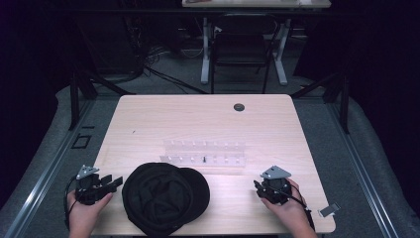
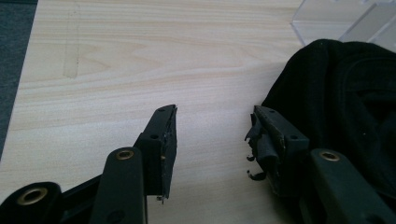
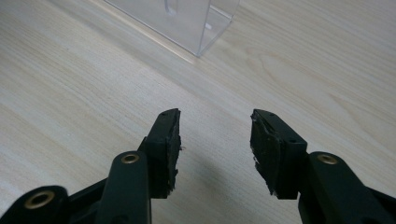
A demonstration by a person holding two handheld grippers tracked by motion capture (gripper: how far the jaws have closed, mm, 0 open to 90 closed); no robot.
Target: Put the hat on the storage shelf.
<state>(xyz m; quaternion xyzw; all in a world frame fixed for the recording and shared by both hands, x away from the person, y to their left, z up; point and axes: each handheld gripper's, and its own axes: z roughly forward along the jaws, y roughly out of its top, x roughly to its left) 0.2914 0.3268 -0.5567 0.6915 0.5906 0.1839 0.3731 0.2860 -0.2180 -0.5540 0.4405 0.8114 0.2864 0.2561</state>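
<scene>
A black cap (image 1: 163,196) lies crown-up near the front edge of the wooden table (image 1: 208,119); its dark cloth (image 2: 345,98) fills the right side of the left gripper view. My left gripper (image 1: 115,182) rests at the table's front left corner, just left of the cap, open, with bare wood between its jaws (image 2: 212,135). My right gripper (image 1: 258,188) sits at the front right, open over bare table (image 3: 215,135). A clear plastic rack (image 1: 204,152) with pegs stands behind the cap, its corner (image 3: 196,23) ahead of the right gripper.
A small dark round grommet (image 1: 239,107) sits in the table's far edge. A chair (image 1: 242,47) and another desk (image 1: 257,4) stand beyond the table. A small grey object (image 1: 329,209) lies off the table's front right corner.
</scene>
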